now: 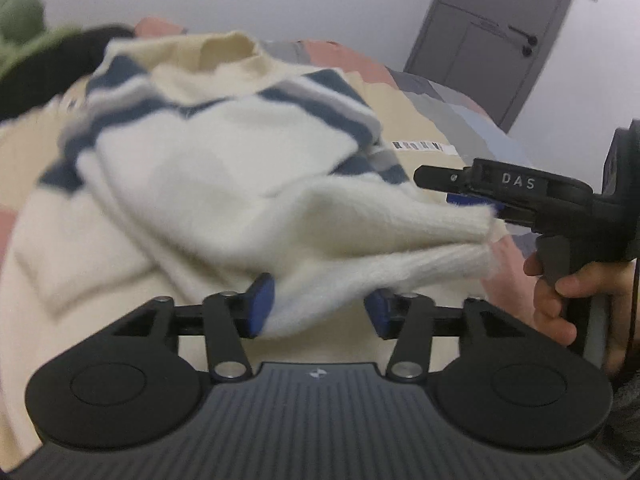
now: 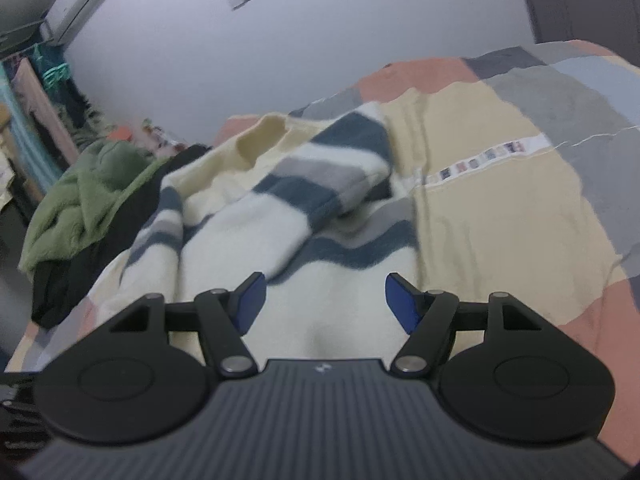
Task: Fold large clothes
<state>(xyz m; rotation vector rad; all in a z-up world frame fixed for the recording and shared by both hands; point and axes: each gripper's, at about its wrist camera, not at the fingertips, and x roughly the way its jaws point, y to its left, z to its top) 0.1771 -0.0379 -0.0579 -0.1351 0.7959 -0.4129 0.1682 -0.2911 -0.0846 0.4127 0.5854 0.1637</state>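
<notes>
A bedroom with pale grey walls holds one bed (image 2: 520,208) covered by a patchwork quilt of tan, salmon, grey and light-blue blocks, with a narrow white printed strip (image 2: 484,162) stitched across it toward 2 o'clock in the right wrist view. One grey panelled door (image 1: 492,36) stands at 1 o'clock in the left wrist view, and one white air conditioner (image 2: 78,2) hangs high at 10 o'clock in the right wrist view. On the quilt lies one fuzzy knit sweater (image 1: 208,160), cream-bodied with navy and grey bands and a pale yellow collar, rumpled in soft folds across the middle of the bed. Beyond it, toward 9 o'clock in the right wrist view, sit one fleecy green garment (image 2: 84,200) and one black garment (image 2: 76,272), heaped together. Two grippers are in play, each with black linkage arms and blue pads. The left gripper (image 1: 318,312) has its jaws spread, with a ribbed cream edge of the sweater lying loosely between the pads, neither visibly pressing on it. The right gripper (image 2: 326,304) hovers over the cream lower part of the sweater with its jaws set wide and nothing between them; in the left wrist view it shows at 3 o'clock, gripped by one hand (image 1: 568,300), its tips near the fluffy cuff ends.
</notes>
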